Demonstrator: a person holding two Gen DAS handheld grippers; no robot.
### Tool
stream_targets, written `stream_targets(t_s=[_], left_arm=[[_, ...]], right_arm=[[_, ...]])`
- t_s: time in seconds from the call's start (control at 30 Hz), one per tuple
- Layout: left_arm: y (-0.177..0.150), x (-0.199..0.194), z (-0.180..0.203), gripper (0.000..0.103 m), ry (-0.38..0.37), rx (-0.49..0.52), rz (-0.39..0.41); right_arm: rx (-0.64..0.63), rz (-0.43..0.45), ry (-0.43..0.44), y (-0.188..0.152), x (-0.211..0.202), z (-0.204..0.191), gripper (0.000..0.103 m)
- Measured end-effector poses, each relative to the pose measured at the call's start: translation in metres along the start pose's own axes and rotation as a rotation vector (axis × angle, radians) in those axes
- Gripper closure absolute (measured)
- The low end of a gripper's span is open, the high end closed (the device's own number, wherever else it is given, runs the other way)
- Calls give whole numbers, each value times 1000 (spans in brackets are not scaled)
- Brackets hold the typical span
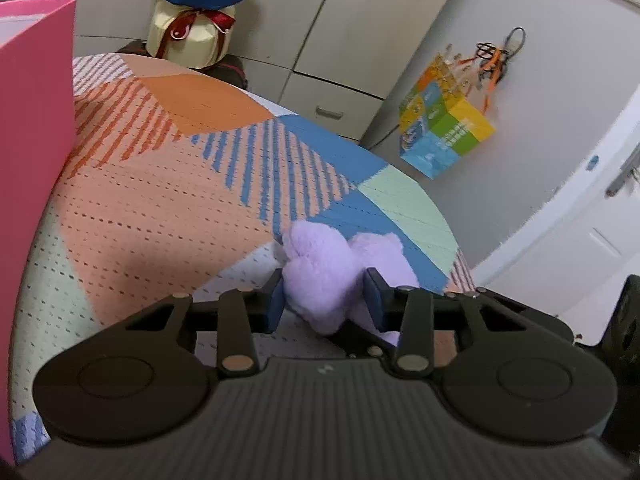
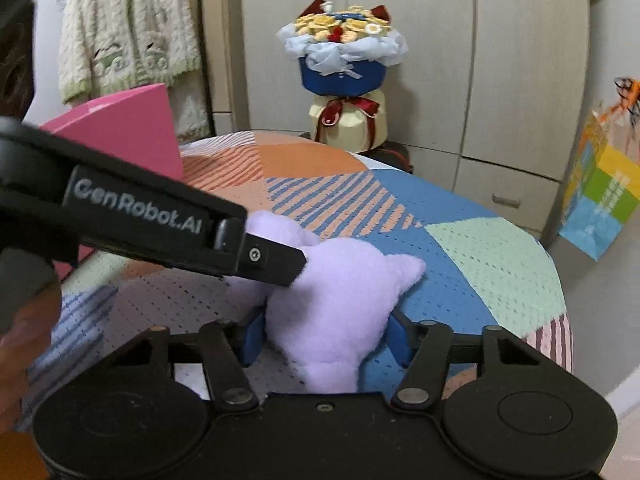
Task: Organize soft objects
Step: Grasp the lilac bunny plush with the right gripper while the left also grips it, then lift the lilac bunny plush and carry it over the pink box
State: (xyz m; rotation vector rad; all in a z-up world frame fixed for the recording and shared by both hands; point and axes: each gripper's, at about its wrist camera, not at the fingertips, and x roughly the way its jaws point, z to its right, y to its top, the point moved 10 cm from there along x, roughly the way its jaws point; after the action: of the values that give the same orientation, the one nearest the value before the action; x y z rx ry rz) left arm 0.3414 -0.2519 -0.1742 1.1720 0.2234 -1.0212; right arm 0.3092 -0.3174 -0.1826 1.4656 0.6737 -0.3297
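A lilac plush toy point(image 1: 312, 256) lies on the patterned cloth surface point(image 1: 160, 200), near its right edge. My left gripper point(image 1: 326, 300) has both blue pads pressed into the toy's sides. In the right wrist view the same plush toy point(image 2: 344, 280) fills the gap of my right gripper point(image 2: 326, 338), and both pads touch it. One finger point(image 2: 276, 260) of the left gripper reaches in from the left and dents the toy's upper part. A pink box point(image 1: 32, 160) stands at the left; the same pink box point(image 2: 132, 132) shows behind the left gripper.
Beyond the far edge stands a bouquet in blue wrap point(image 2: 340, 64) on a cream ribboned box point(image 2: 348, 124). Cabinets point(image 2: 500, 80) line the back wall. A colourful bag point(image 1: 444, 128) hangs on the right wall near a door. A knitted cardigan point(image 2: 128, 28) hangs at the left.
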Motion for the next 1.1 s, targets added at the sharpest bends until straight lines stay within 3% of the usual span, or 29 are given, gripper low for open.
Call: stream_targets(t_s=[0.27, 0.53, 0.8, 1.1], left_arm=[[-15, -24, 17, 64, 17, 95, 16], [-36, -61, 24, 65, 49, 179, -35], [-63, -110, 22, 65, 11, 257, -58], [-93, -172, 9, 66, -76, 259, -116]], right_arm=[[-24, 24, -79, -8, -22, -9, 45], [6, 3, -85, -23, -54, -32, 45], [2, -15, -75, -36, -91, -67, 45], [-73, -54, -71, -49, -136, -117, 45]])
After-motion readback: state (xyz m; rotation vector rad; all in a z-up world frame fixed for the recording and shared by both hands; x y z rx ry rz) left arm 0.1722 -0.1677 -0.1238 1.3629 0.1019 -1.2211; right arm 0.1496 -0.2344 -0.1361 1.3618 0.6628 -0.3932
